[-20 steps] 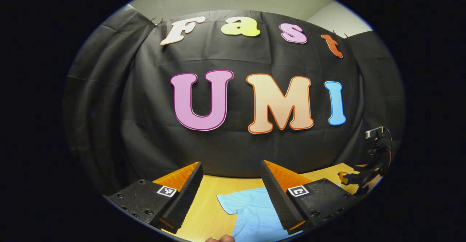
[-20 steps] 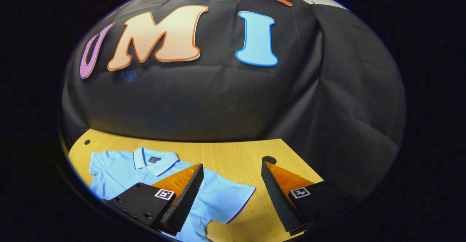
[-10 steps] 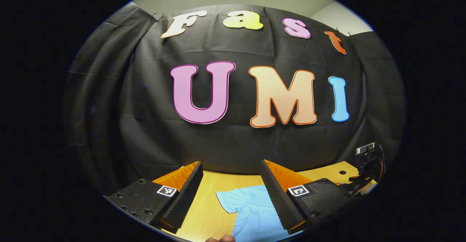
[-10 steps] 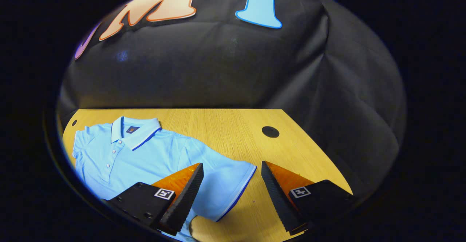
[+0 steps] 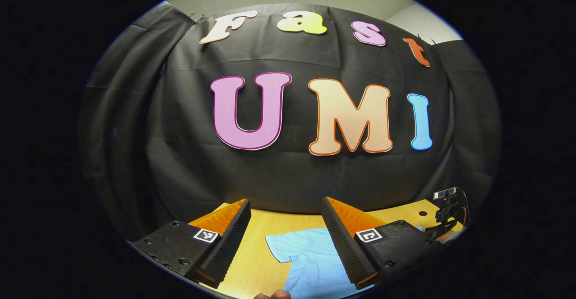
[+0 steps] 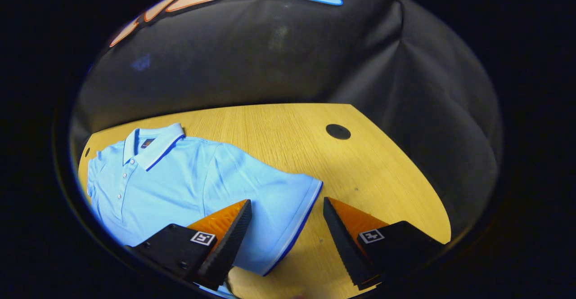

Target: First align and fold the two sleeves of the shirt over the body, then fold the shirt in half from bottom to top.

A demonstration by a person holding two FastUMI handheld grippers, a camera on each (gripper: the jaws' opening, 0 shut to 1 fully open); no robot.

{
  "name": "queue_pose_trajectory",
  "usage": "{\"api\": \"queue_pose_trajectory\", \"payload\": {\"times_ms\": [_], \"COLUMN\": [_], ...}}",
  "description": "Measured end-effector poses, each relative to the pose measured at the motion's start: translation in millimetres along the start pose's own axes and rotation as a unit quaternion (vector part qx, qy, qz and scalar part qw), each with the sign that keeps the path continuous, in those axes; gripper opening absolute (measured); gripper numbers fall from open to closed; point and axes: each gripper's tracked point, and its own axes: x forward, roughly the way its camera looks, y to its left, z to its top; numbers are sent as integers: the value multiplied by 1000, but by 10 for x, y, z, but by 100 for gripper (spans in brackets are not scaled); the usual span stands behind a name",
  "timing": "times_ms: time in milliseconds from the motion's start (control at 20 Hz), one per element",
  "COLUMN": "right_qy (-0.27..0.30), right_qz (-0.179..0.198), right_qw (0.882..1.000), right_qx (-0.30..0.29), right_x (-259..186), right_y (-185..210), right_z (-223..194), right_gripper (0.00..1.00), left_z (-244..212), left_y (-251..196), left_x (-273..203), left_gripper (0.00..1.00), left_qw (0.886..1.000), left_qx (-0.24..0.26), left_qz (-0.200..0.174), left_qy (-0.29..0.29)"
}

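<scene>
Change, right gripper view: the camera has tipped further down since the earlier frames, so more of the bench (image 6: 279, 128) and the shirt (image 6: 180, 186) shows, and the sleeve (image 6: 279, 209) now lies between the fingers.
Change, left gripper view: almost the same as before; the other gripper (image 5: 447, 213) at the far right has sunk lower.
Right gripper (image 6: 287, 236): hovers over the sleeve's hem, fingers spread wide apart, gripping nothing.
Left gripper (image 5: 285, 240): held nearly level toward the booth wall, fingers wide apart, holding nothing.
Shirt: light blue polo lying flat, front up, on the wooden bench, collar (image 6: 153, 144) toward the far edge, near the left end; the other sleeve (image 5: 288, 247) shows between the left gripper's fingers.
Bench: a dark round hole (image 6: 338, 131) near its far right corner.
</scene>
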Motion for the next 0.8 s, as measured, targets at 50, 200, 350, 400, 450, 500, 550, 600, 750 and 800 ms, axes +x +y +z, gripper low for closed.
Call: {"api": "queue_pose_trajectory", "payload": {"times_ms": [50, 200, 350, 400, 450, 500, 550, 600, 750, 800], "right_qy": [2, 11, 3, 0, -3, -4, -2, 1, -7, -16], "right_qz": [3, 23, 38, 45, 43, 41, 48, 54, 66, 72], "right_qw": [1000, 999, 998, 998, 998, 999, 998, 998, 997, 996], "right_qx": [8, 35, 39, 37, 35, 32, 33, 37, 50, 56], "right_x": [22, 15, 24, 15, -3, 11, -9, -40, -124, -177], "right_y": [6, 92, 216, 267, 280, 293, 338, 366, 474, 521], "right_z": [9, -45, -29, -30, -20, -26, -26, -23, 77, 149], "right_gripper": [100, 91, 70, 50, 30, 7, 6, 5, 0, 0], "left_z": [-13, -19, -50, -53, -57, -54, -69, -72, -109, -111], "left_y": [3, -8, -23, -31, -33, -28, -25, -20, 46, 68], "left_x": [-5, 9, 12, 14, 18, 18, 12, 5, 10, 7], "left_gripper": [95, 95, 95, 95, 95, 95, 94, 95, 95, 95], "left_qw": [1000, 1000, 1000, 1000, 1000, 1000, 1000, 1000, 1000, 1000], "left_qx": [-1, -3, -5, -6, -7, -7, -9, -11, -15, -16], "left_qz": [0, 0, -1, -2, -3, -2, -3, -2, 2, 4], "left_qy": [1, 3, 6, 7, 8, 8, 10, 11, 14, 15]}}
